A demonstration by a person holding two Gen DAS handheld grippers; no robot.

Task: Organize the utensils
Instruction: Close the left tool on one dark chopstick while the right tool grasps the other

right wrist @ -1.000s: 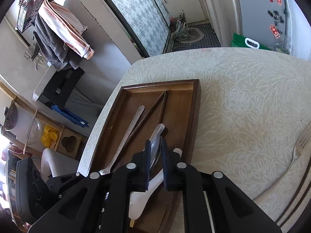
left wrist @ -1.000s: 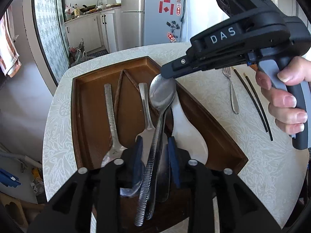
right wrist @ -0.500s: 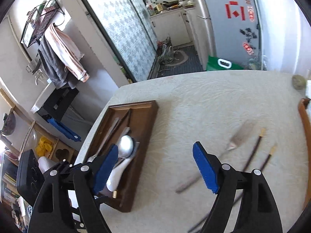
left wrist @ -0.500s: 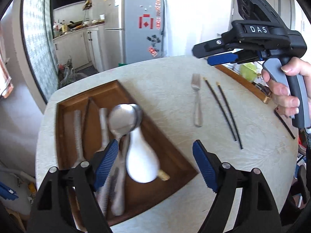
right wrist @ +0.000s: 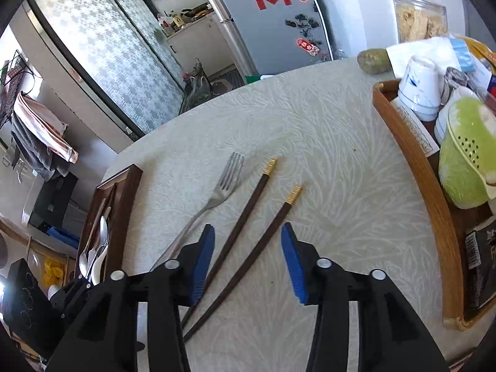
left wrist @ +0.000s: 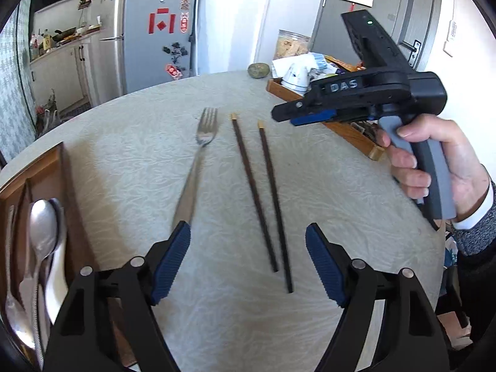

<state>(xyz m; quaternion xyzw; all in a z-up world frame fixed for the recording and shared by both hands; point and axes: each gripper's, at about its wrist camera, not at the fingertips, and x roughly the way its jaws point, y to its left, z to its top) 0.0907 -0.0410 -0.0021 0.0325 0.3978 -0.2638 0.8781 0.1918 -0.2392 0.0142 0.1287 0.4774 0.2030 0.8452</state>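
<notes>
1 hand point(left wrist: 434, 167), visible from the left wrist only

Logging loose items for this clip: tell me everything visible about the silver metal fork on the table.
The silver metal fork has four tines and a long, slim handle, shiny like steel. It lies flat on the pale patterned tablecloth, tines pointing away from the cameras, between the dark wooden tray and the nearer dark chopstick. It touches neither; no gripper holds it.

text: "das" | on: right hand-held gripper point(left wrist: 297, 117) body
</notes>
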